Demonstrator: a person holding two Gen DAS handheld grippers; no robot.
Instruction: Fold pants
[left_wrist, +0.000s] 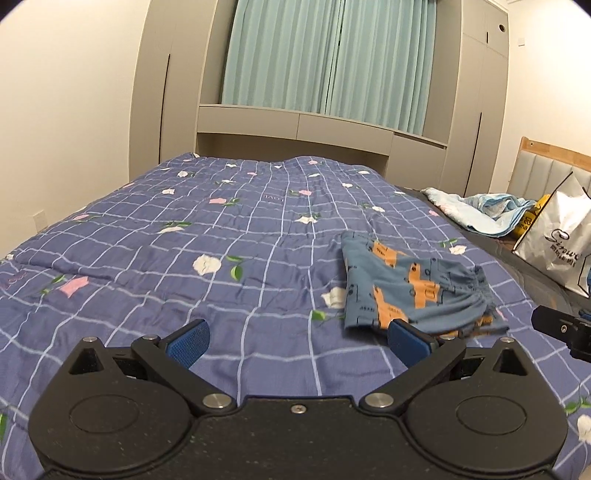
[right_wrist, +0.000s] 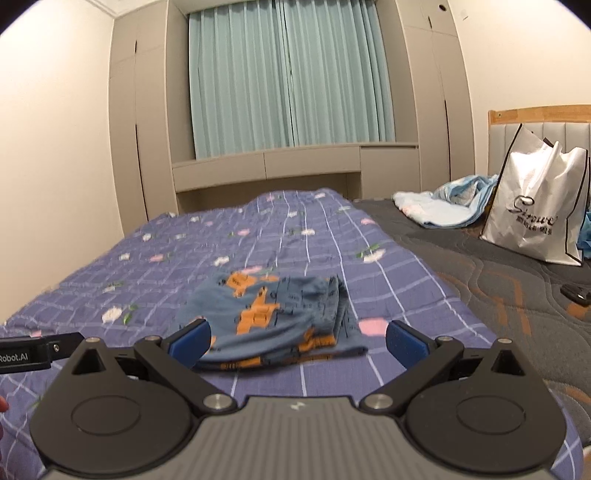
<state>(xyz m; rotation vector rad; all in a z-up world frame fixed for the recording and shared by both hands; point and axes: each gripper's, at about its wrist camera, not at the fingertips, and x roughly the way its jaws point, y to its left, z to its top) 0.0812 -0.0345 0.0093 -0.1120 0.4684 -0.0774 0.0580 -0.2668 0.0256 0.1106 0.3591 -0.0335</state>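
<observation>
Small blue pants (left_wrist: 413, 291) with an orange print lie folded into a compact bundle on the purple checked quilt (left_wrist: 221, 236). In the left wrist view they sit to the right, just beyond the right fingertip of my left gripper (left_wrist: 299, 341), which is open and holds nothing. In the right wrist view the pants (right_wrist: 269, 314) lie straight ahead, just past my right gripper (right_wrist: 297, 341), also open and not touching them. The right gripper's body (left_wrist: 565, 328) shows at the right edge of the left wrist view; the left gripper's body (right_wrist: 33, 352) shows at the left edge of the right wrist view.
A white shopping bag (right_wrist: 539, 206) stands on the dark quilted mattress (right_wrist: 498, 295) to the right, beside a crumpled light blue blanket (right_wrist: 443, 203). A small black object (right_wrist: 576, 293) lies near it. Cabinets and teal curtains (right_wrist: 288, 77) stand beyond the bed.
</observation>
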